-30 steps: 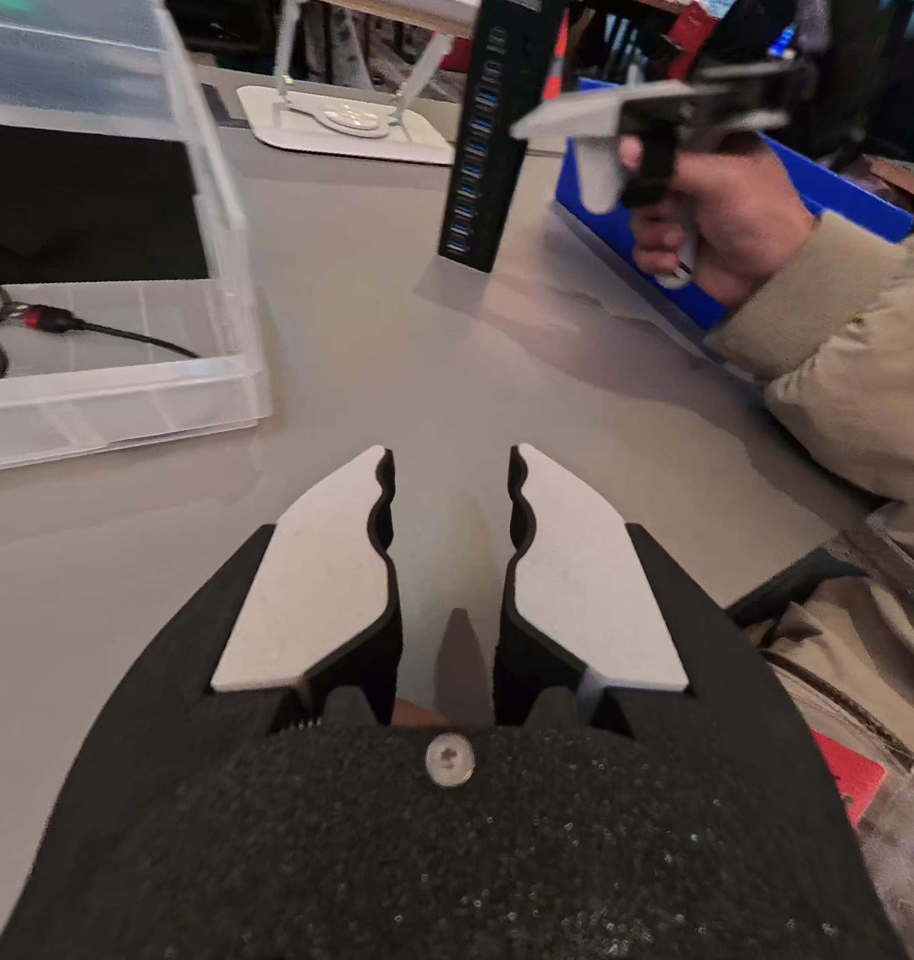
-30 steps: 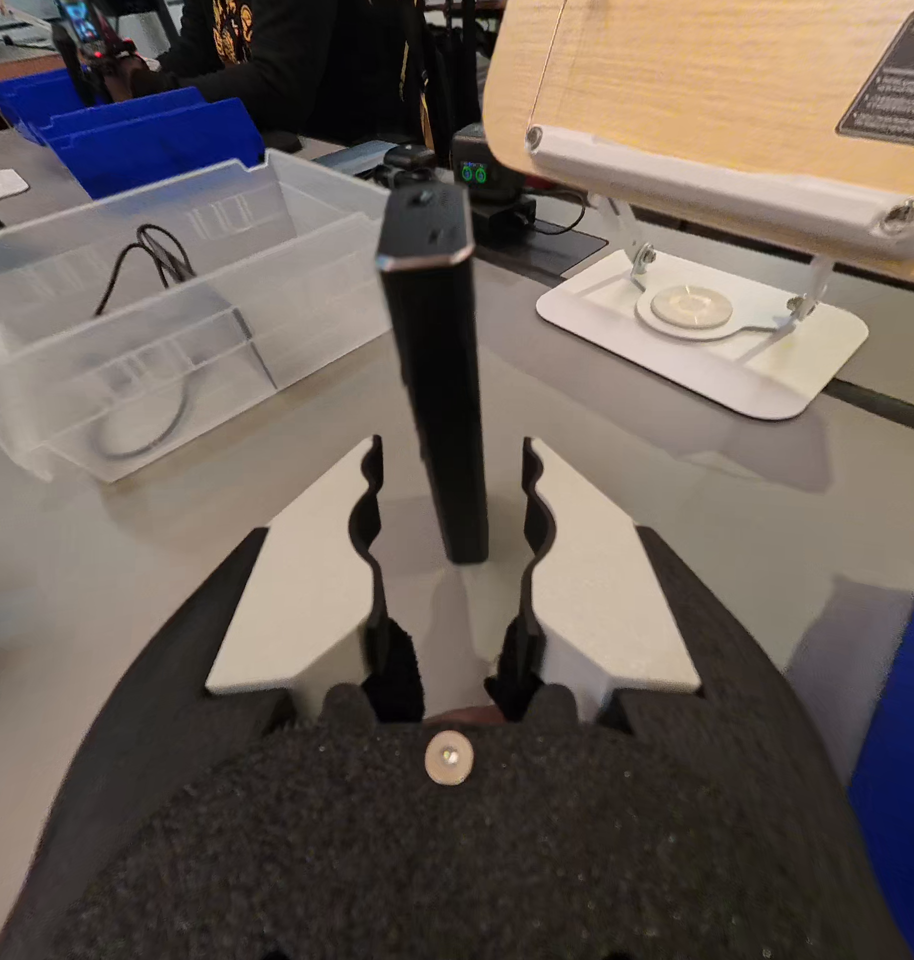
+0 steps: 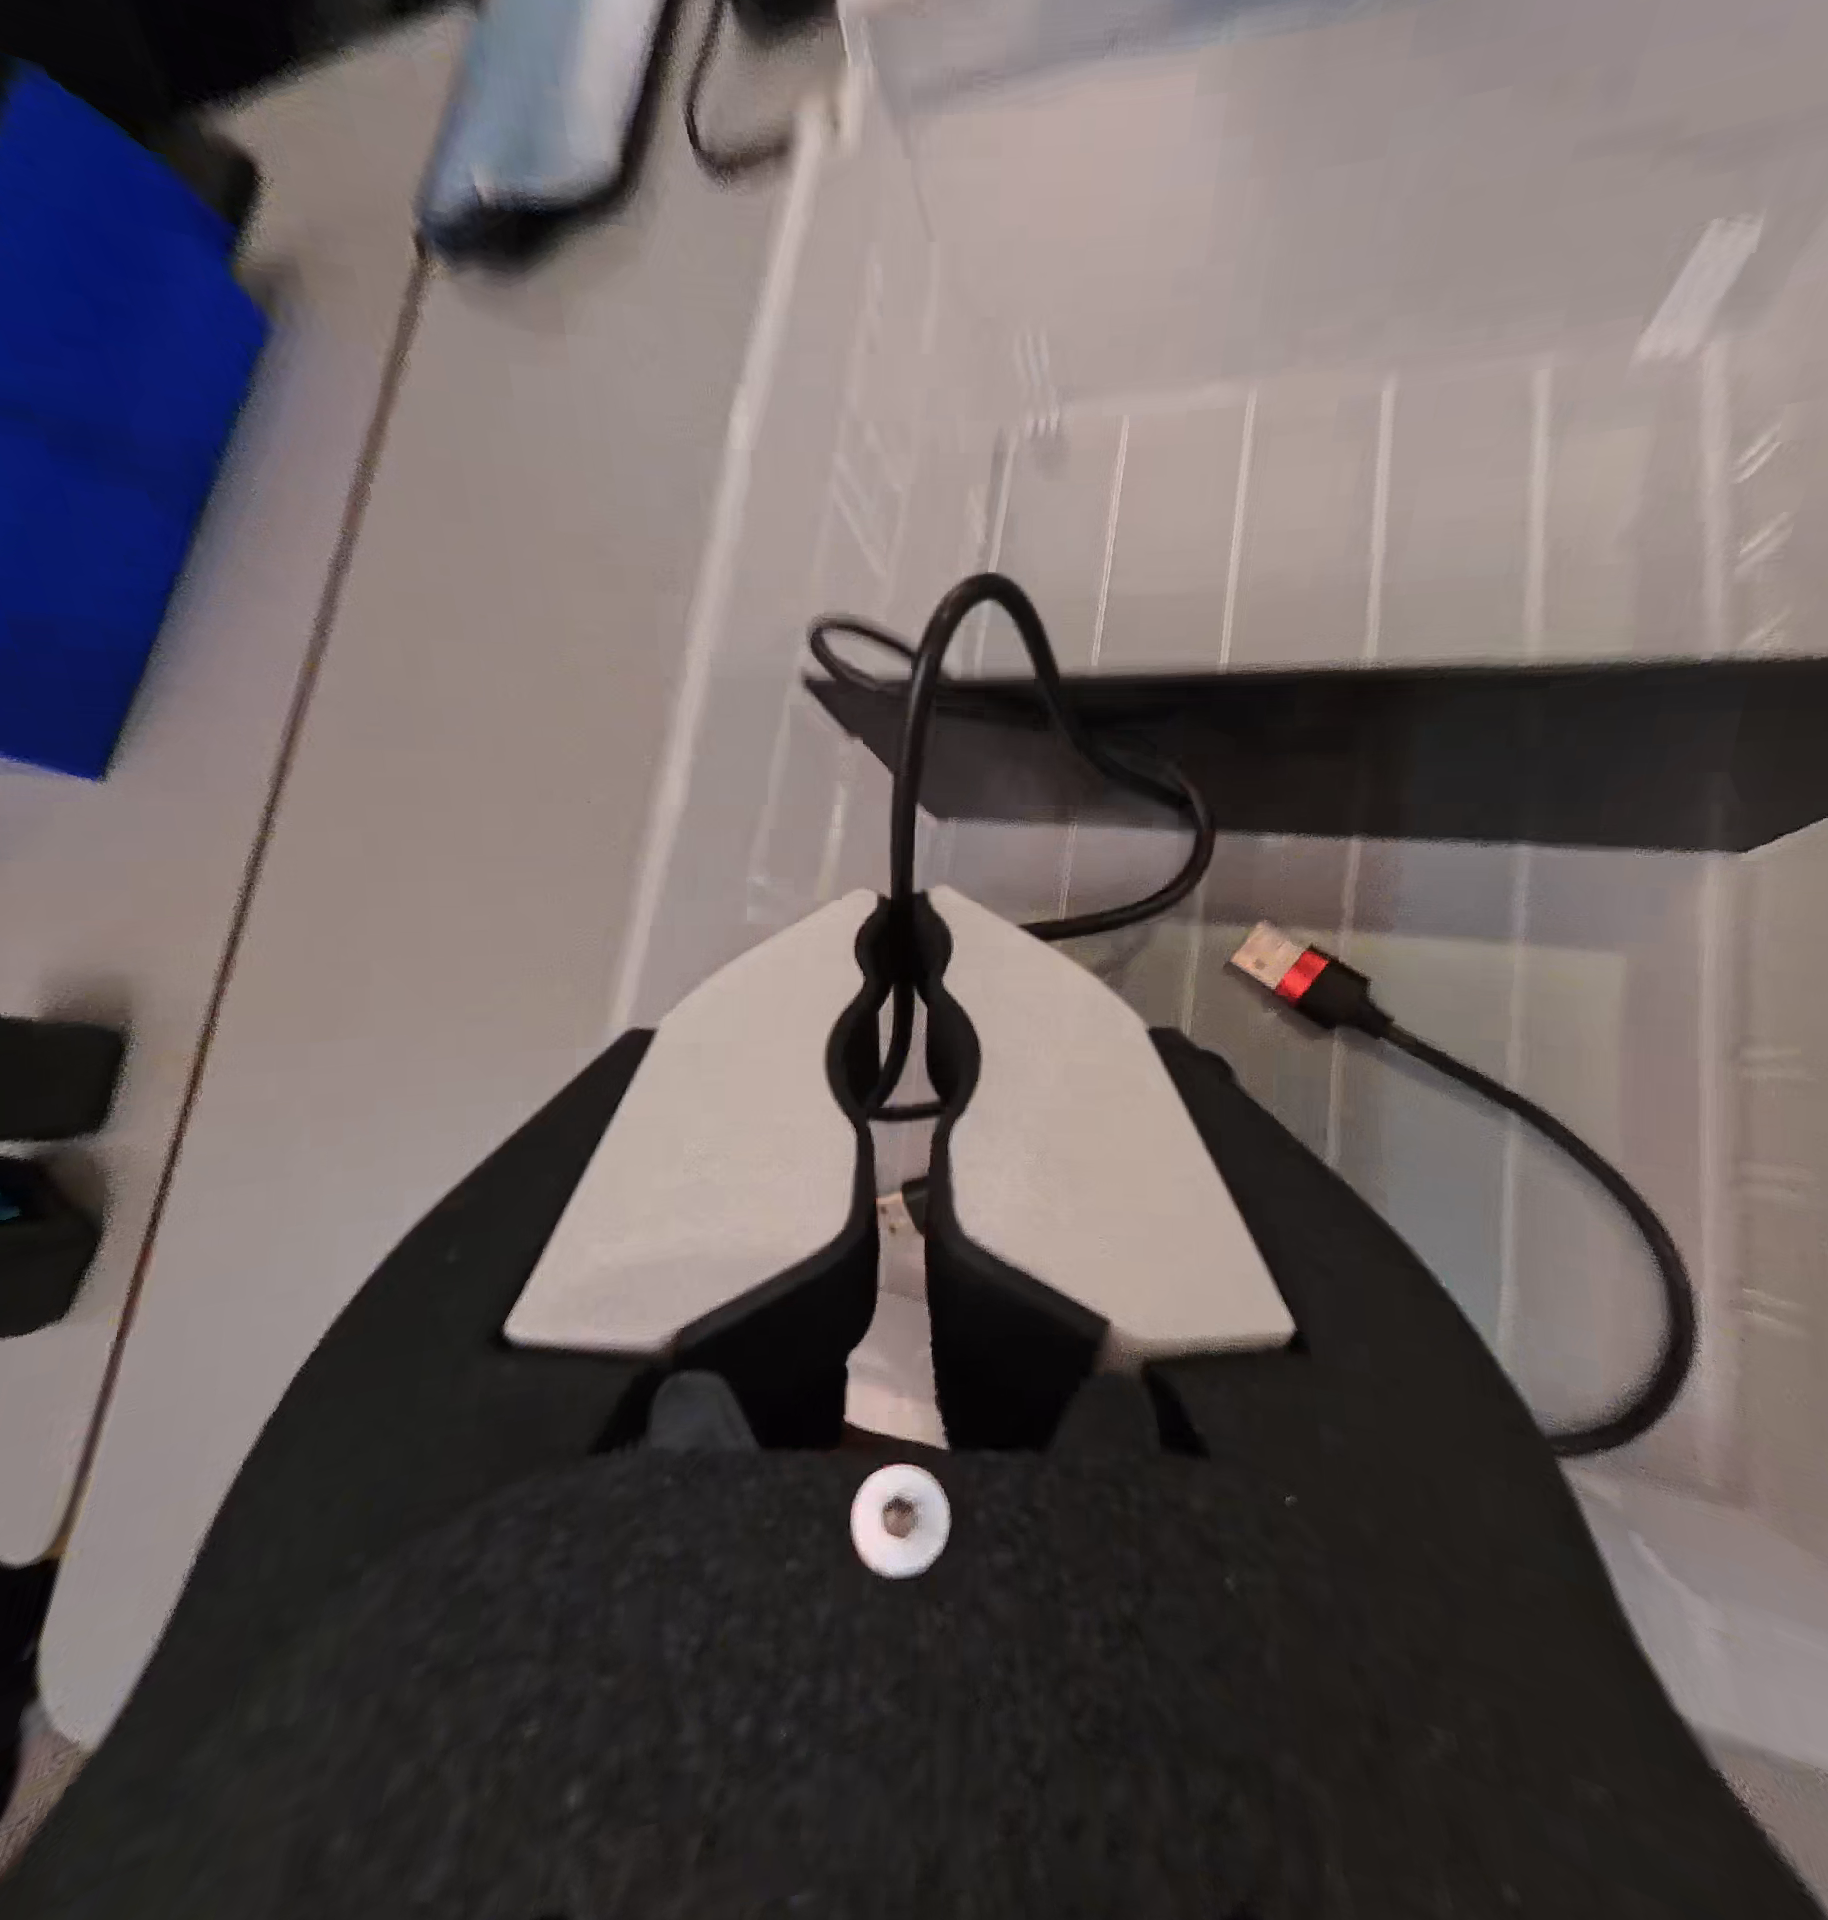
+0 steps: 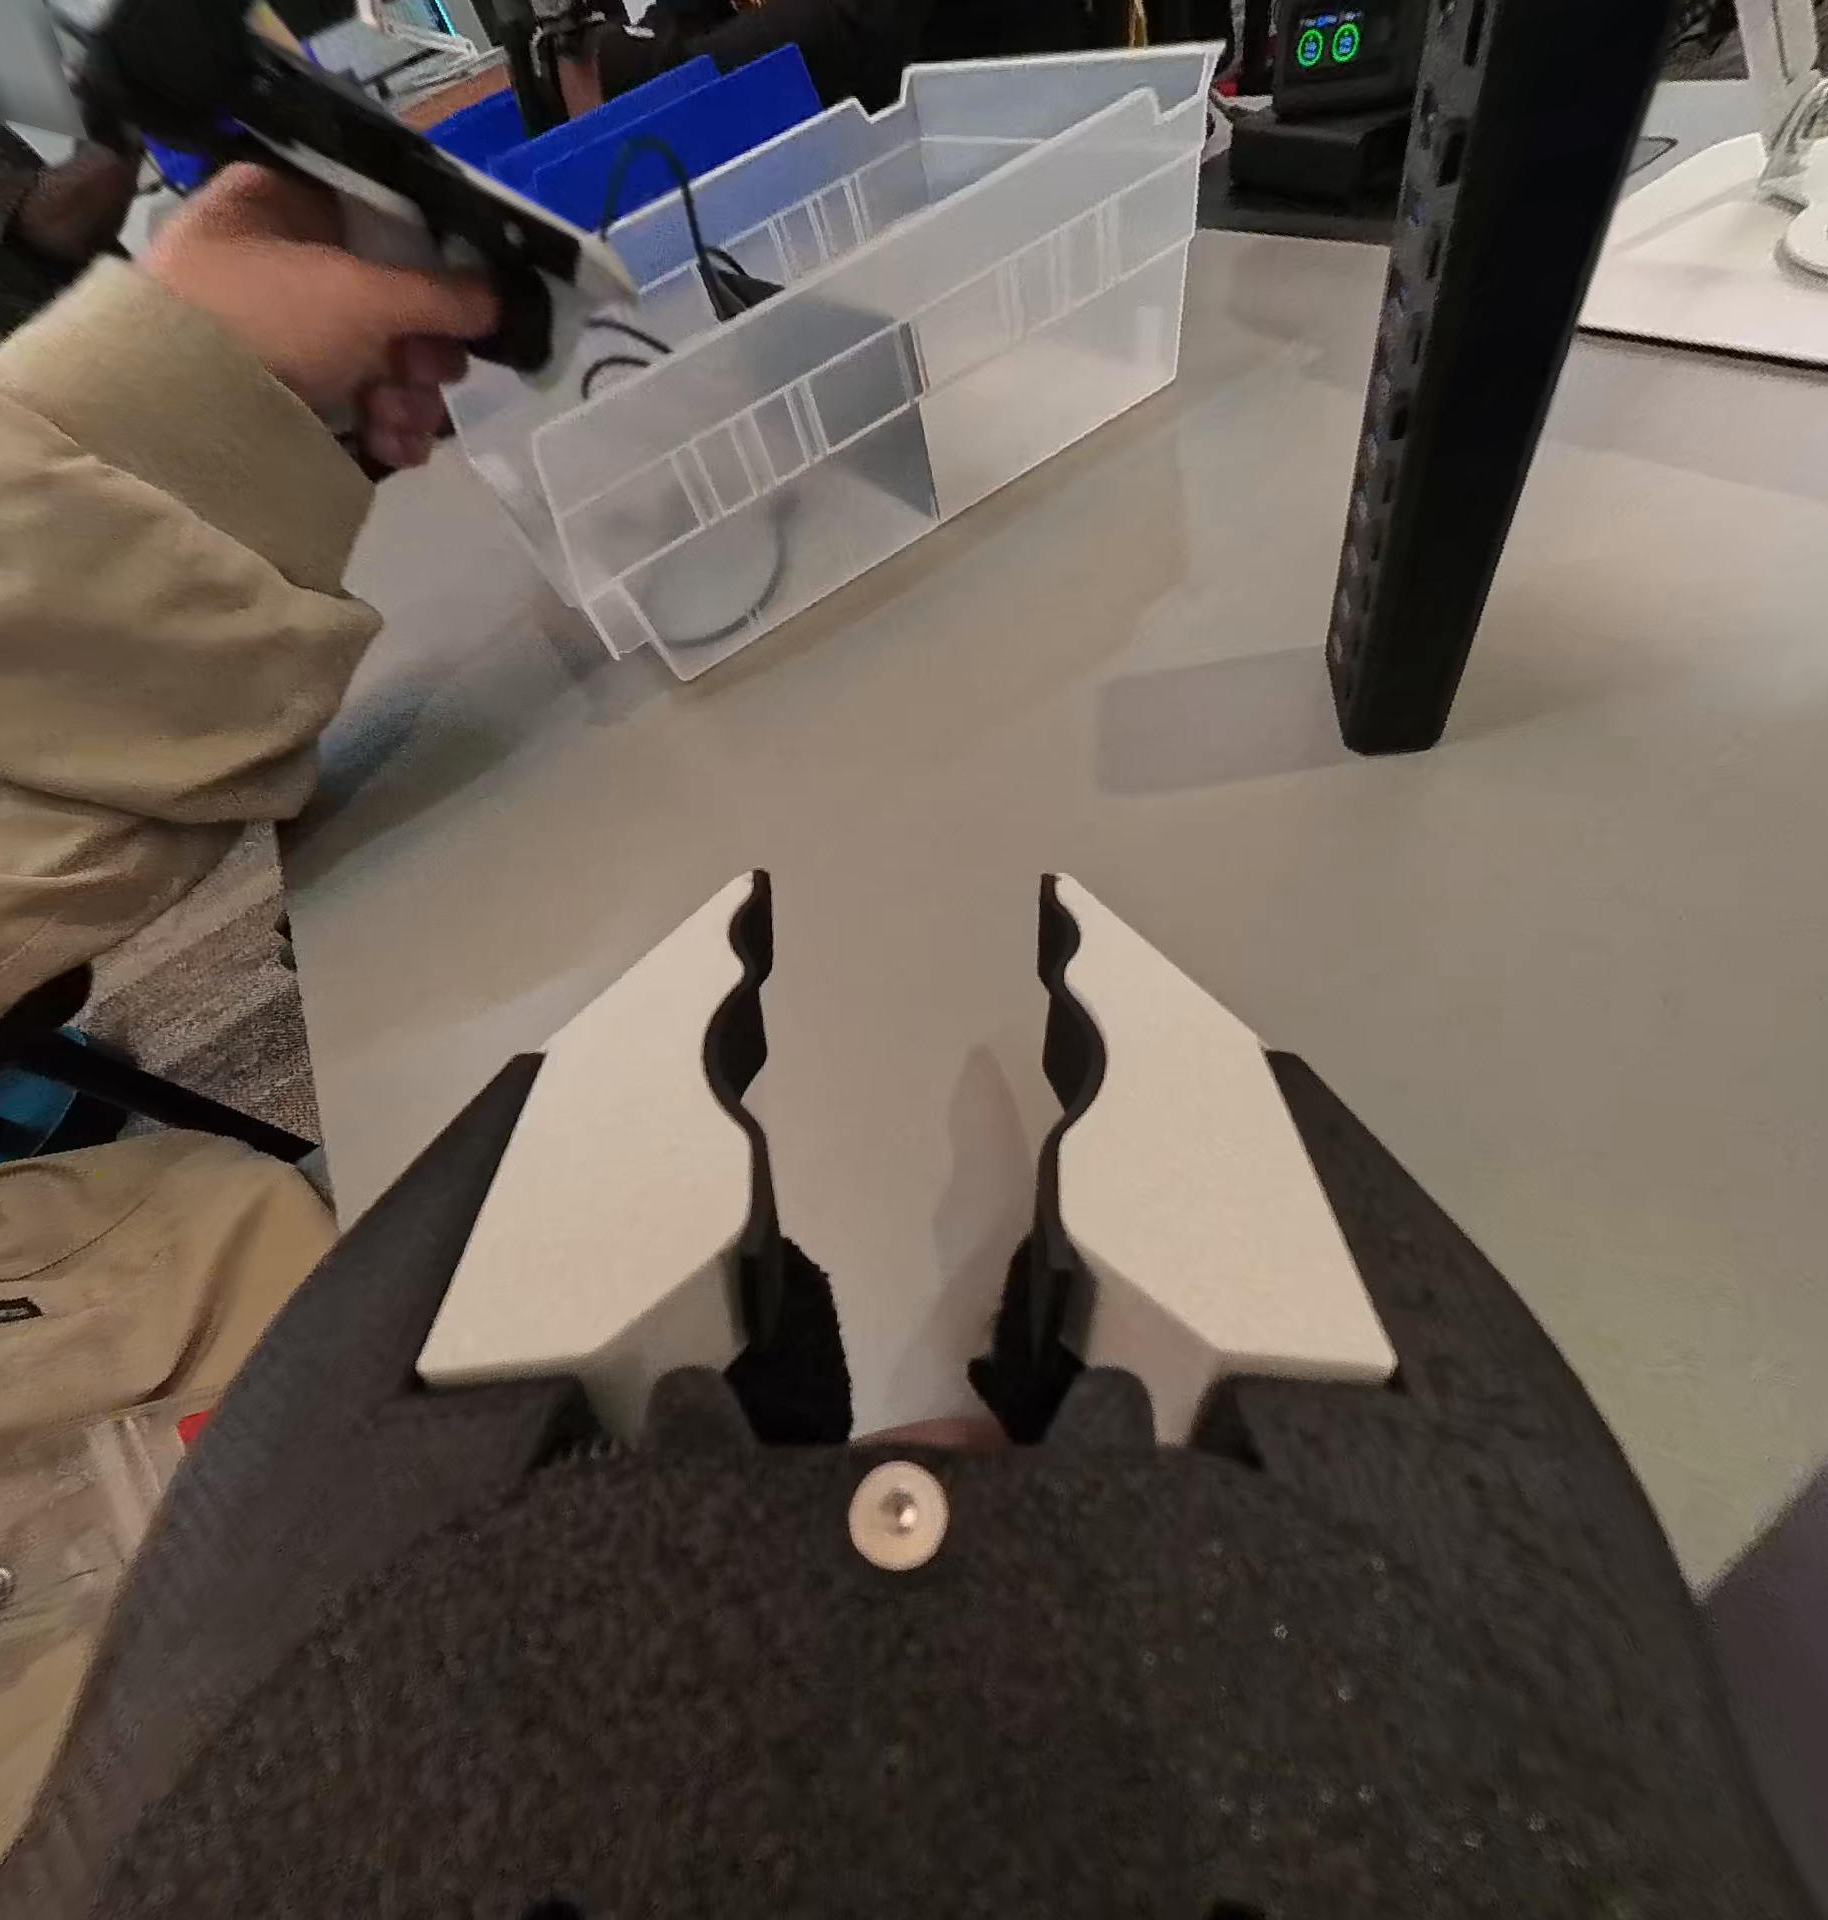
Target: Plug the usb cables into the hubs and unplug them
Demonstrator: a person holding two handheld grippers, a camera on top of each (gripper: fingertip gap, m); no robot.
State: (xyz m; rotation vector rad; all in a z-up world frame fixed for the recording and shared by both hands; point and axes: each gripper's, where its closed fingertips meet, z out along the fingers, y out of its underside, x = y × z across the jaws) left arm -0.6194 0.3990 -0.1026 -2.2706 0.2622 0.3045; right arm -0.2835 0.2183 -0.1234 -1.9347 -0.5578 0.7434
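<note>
A: Grey desk (image 4: 993,748), clear plastic bin (image 4: 868,343) toward its far left, tall black hub (image 4: 1450,395) upright toward the far right. Anything plugged in?

B: Not that I can see; none of the visible ports has a cable in it.

A: And the cables?

B: In the bin. The left gripper (image 3: 897,914) has its fingers pressed together on a black cable (image 3: 915,727). A second, red-collared plug (image 3: 1294,971) lies loose beside it.

A: The right gripper (image 4: 902,894)?

B: Fingers spread, empty, above bare desk. Plugging and unplugging both remain, I'd say.
</note>
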